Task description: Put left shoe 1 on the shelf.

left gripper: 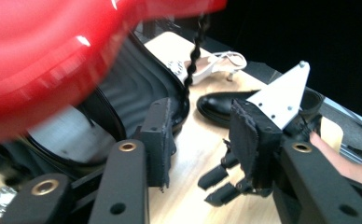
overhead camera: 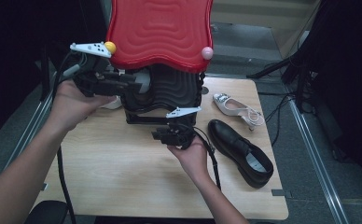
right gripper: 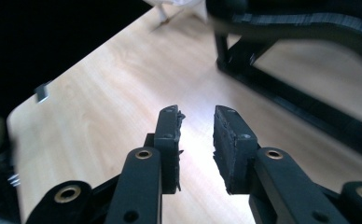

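Observation:
A rack with a red wavy top shelf (overhead camera: 160, 32) and a black wavy lower shelf (overhead camera: 172, 88) stands at the back middle of the wooden table (overhead camera: 123, 177). My left gripper (overhead camera: 128, 88) is held at the rack's left side, level with the black shelf (left gripper: 137, 88). In its own view the left gripper (left gripper: 202, 116) is open with nothing between the jaws. My right gripper (overhead camera: 158, 135) hovers low in front of the rack, pointing left. Its jaws (right gripper: 195, 116) are open over bare wood. A black shoe (overhead camera: 240, 151) and a white heeled sandal (overhead camera: 237, 108) lie at the right.
The rack's black base frame (right gripper: 300, 107) runs just right of the right gripper's jaws. A white object (overhead camera: 111, 102) lies by the rack's left foot, under the left hand. Dark stands and cables crowd the floor to the right. A cable trails from each gripper.

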